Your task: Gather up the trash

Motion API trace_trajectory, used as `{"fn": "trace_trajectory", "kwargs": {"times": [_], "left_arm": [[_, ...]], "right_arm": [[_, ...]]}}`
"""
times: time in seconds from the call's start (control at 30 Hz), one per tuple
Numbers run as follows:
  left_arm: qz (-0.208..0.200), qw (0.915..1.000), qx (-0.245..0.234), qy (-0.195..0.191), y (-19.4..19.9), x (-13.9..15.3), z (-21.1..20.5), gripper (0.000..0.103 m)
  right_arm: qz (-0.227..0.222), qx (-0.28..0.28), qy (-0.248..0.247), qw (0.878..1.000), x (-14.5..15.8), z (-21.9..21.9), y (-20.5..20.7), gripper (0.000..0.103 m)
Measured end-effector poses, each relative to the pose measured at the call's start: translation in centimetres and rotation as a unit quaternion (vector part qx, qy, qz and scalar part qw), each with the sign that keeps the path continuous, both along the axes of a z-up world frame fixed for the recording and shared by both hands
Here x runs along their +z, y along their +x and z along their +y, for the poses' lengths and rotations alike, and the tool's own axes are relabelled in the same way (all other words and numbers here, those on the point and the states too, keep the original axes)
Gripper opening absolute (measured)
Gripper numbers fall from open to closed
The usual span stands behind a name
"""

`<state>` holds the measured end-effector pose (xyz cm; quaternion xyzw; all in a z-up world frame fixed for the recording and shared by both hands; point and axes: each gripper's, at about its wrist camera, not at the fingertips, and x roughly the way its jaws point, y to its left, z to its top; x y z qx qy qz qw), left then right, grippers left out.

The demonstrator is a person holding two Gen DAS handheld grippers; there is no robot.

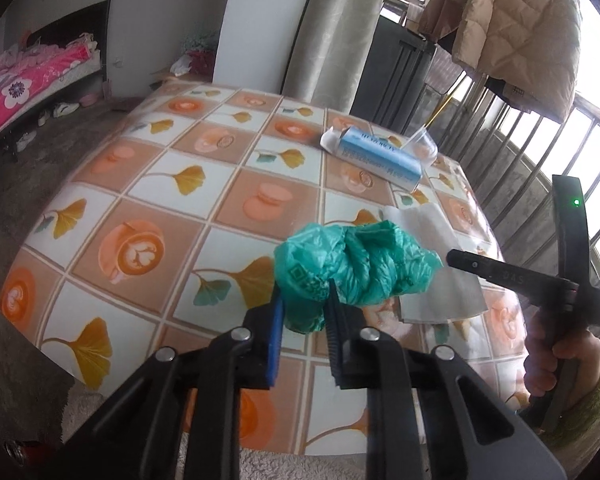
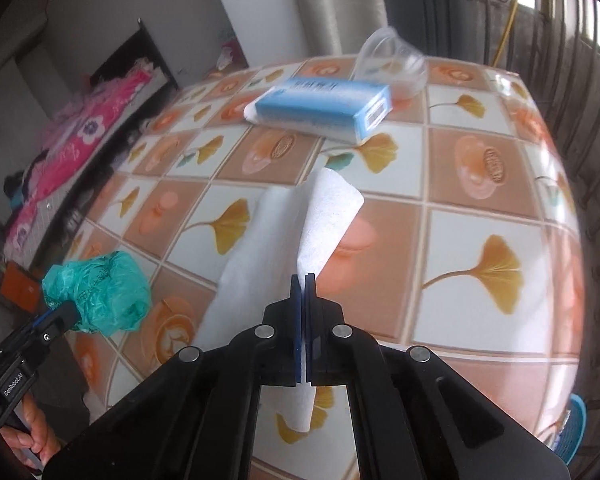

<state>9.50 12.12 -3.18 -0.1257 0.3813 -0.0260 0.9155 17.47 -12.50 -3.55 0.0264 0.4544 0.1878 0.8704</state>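
My left gripper (image 1: 305, 300) is shut on a crumpled green plastic bag (image 1: 356, 268) and holds it just above the table; the bag also shows in the right wrist view (image 2: 100, 292). My right gripper (image 2: 304, 280) is shut on a white paper tissue (image 2: 324, 216), whose pinched fold stands up while the rest lies on the table; it shows in the left wrist view (image 1: 432, 264) under the right gripper (image 1: 460, 258). A blue and white carton (image 2: 324, 108) and a clear plastic cup (image 2: 396, 64) lie at the far side.
The table has a tiled cloth with ginkgo leaves and coffee cups (image 1: 148, 184). A bed with pink bedding (image 1: 28, 84) stands at left, a curtain (image 1: 332, 28) behind, a railing with a hung coat (image 1: 512, 32) at right. A blue object (image 2: 576, 428) sits below the table's right edge.
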Motion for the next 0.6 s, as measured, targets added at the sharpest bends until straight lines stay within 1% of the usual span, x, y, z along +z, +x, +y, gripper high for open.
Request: {"fn": "trace_trajectory", "kwargs": {"times": [0.1, 0.23, 0.43, 0.6], "left_arm": [[-0.01, 0.9999, -0.001, 0.004, 0.1, 1.0, -0.3, 0.017], [-0.023, 0.9995, 0.0, 0.019, 0.1, 2.3, -1.1, 0.017], [-0.036, 0.9985, 0.003, 0.04, 0.0, 3.9, -2.2, 0.017], [-0.047, 0.9969, 0.002, 0.062, -0.4, 5.0, -3.4, 0.017]], "right_arm": [[-0.018, -0.017, 0.014, 1.0, 1.6, -1.6, -0.4, 0.0], [-0.039, -0.038, 0.029, 0.998, 3.5, -3.6, -0.8, 0.0], [-0.058, -0.054, 0.048, 0.996, 5.1, -5.8, -1.6, 0.0], [-0.066, -0.058, 0.068, 0.994, 5.9, -6.9, -2.4, 0.0]]}}
